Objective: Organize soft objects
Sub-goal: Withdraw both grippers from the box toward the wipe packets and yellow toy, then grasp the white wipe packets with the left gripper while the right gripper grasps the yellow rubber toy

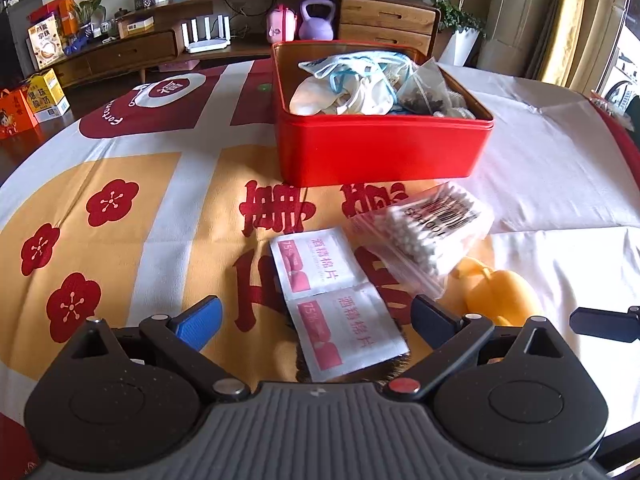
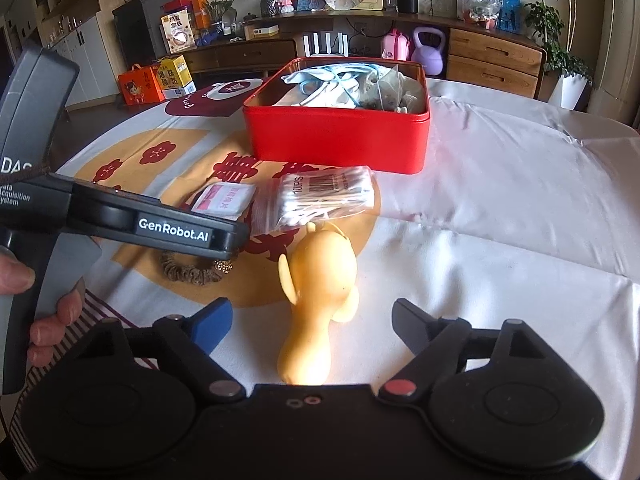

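Observation:
A red tin box (image 1: 380,152) (image 2: 336,140) holds face masks (image 1: 352,84) and a tea bag (image 1: 424,92). In front of it lie a bag of cotton swabs (image 1: 432,232) (image 2: 320,196), two joined alcohol pad sachets (image 1: 336,300) (image 2: 224,200), a yellow soft toy (image 1: 496,296) (image 2: 320,292) and a brown scrunchie (image 2: 192,268). My left gripper (image 1: 316,320) is open, its fingers on either side of the sachets, just above them. My right gripper (image 2: 312,324) is open around the yellow toy's lower end.
The table has a red, yellow and white patterned cloth (image 1: 132,208). The left gripper's body (image 2: 120,216) crosses the right wrist view at the left, held by a hand. A wooden sideboard (image 1: 248,24) with boxes, plants and a purple kettlebell stands behind.

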Available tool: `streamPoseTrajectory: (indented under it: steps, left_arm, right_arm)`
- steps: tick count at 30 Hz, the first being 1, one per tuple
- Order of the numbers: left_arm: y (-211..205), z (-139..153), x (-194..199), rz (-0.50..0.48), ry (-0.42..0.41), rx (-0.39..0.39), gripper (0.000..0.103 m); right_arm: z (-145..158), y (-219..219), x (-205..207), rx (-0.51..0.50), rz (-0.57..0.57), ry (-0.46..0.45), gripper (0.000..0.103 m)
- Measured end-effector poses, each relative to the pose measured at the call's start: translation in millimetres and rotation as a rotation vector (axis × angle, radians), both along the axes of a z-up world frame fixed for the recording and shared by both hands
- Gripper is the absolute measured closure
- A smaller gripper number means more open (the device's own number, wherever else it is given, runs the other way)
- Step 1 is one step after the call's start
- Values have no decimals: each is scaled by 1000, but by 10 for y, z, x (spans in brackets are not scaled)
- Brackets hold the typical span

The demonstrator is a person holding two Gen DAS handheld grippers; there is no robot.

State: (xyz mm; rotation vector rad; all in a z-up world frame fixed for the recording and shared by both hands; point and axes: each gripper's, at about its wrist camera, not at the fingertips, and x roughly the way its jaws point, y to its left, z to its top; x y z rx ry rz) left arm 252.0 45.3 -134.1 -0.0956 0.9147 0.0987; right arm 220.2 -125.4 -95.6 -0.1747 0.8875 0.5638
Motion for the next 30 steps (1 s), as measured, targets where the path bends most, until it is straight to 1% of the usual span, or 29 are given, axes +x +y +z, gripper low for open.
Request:
streamPoseTrajectory:
  steps: [2, 4, 6, 10, 12, 14, 16, 17, 19, 21, 22, 23, 26, 30]
  left_arm:
    - [22, -30, 10, 5, 0, -1, 3]
    - [40, -46, 11, 8, -7, -2, 3]
    - [51, -47, 8, 9, -15, -2, 6]
    - [62, -33, 4, 2, -32, -25, 19]
    - [64, -18, -4, -2, -44, -25, 24]
    - [85, -7, -7, 7, -51, -35, 35]
    - [119, 3, -6, 21, -55, -47, 40]
    - [140, 8, -9, 28, -58, -54, 45]
    - [183, 13, -17, 39, -63, -70, 46]
    - [231, 12, -27, 49, -68, -90, 50]
    - [248, 15, -32, 55, -71, -93, 53]
    - [264, 16, -37, 58, -72, -98, 56]
    - [316, 19, -58, 67, -79, -121, 59]
    - [362, 23, -87, 78, -87, -127, 60]
  right_arm:
    - [-15, 20, 19, -4, -4, -4, 19]
    - [-27, 32, 35, -5, -10, -6, 23]
    - [-45, 39, 52, -5, -18, -5, 28]
    - [-78, 35, 86, -2, -36, -1, 38]
    - [-90, 31, 96, 0, -45, 2, 47]
    - [-103, 20, 108, 4, -50, 8, 51]
    - [-116, 9, 113, 9, -57, 14, 55]
    - [-120, 5, 112, 11, -59, 14, 57]
    - [-118, -3, 109, 13, -61, 12, 61]
    - [-114, -13, 107, 23, -59, 14, 68]
    - [-109, -17, 104, 26, -60, 13, 68]
    - [-102, -19, 98, 28, -61, 9, 71]
    - [-88, -33, 85, 39, -60, 7, 76]
    - [-66, -56, 61, 48, -65, 5, 79]
